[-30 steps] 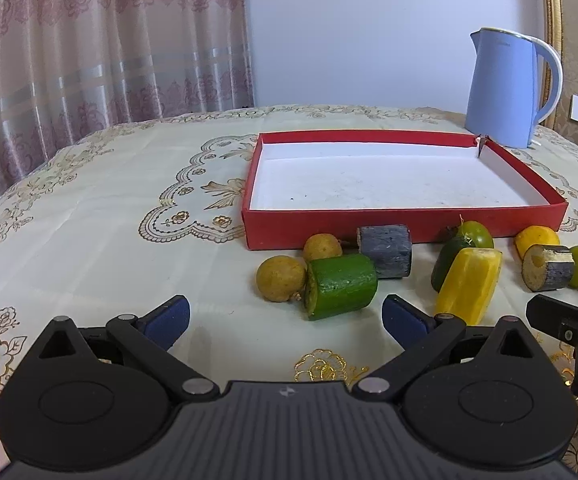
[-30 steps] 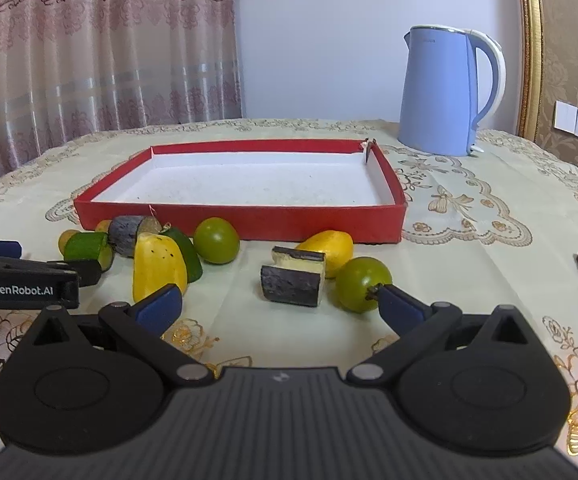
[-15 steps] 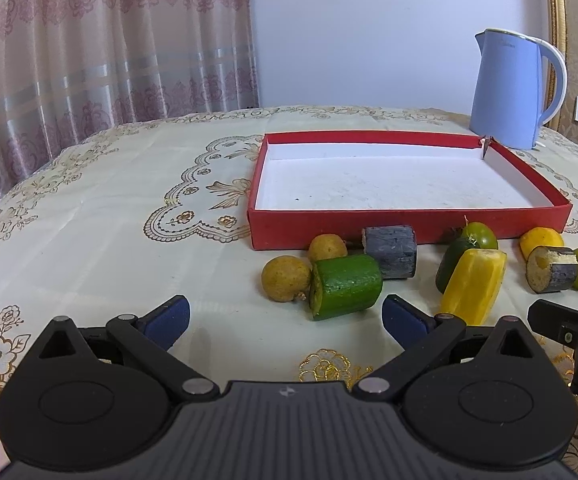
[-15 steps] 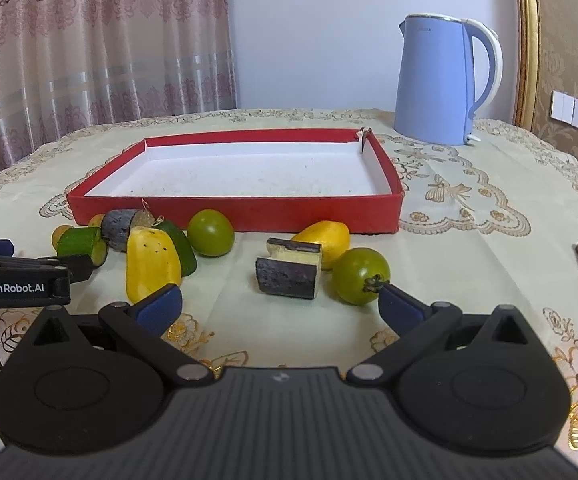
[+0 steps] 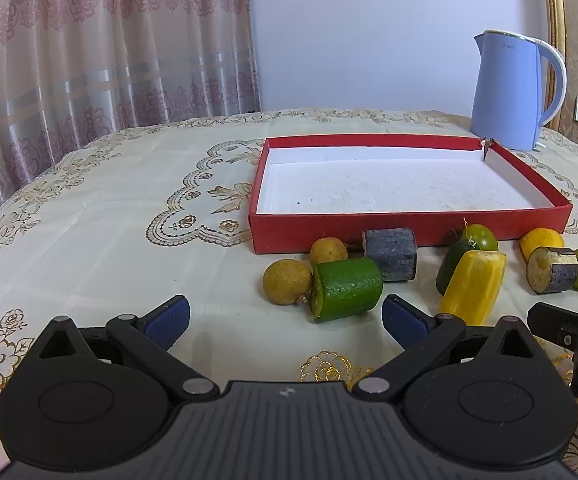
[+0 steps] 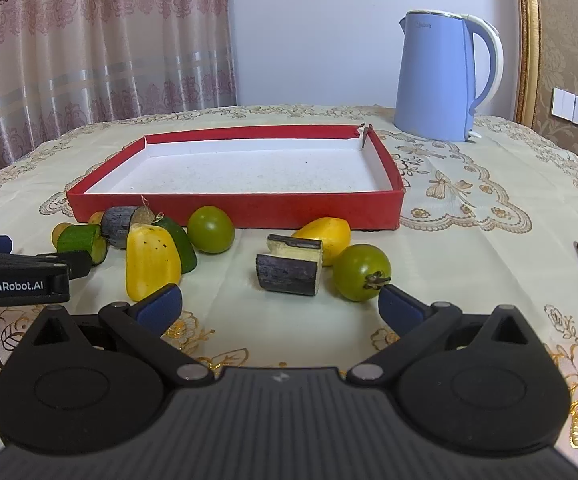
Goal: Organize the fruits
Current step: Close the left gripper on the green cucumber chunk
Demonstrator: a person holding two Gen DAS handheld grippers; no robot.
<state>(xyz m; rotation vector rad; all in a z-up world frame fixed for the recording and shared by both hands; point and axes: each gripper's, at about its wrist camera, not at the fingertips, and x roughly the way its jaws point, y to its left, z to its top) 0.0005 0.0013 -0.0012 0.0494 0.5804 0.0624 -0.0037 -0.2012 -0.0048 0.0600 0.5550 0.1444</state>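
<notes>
Both pairs of tongs have eased closer to the fruit than a second ago, and the red tray (image 6: 233, 210) sits slightly nearer in each view. The left tongs (image 5: 285, 316) hover low over the counter (image 5: 109, 216) with their blue pads spread apart, holding nothing; the green cylinder piece (image 5: 347, 289) lies just ahead, right of centre. The right tongs (image 6: 279, 306) are likewise spread and empty, framing the dark eggplant chunk (image 6: 291, 268) and the green tomato (image 6: 362, 266), whose stem almost touches the right pad. The yellow pepper piece (image 6: 151, 262) stands left of centre. All fruit lies in a row along the tray's near wall, outside it. A blue kettle (image 6: 443, 76) stands upper right. "GenRobot.AI" reads on the left tongs' side, at the left edge of the right wrist view.
</notes>
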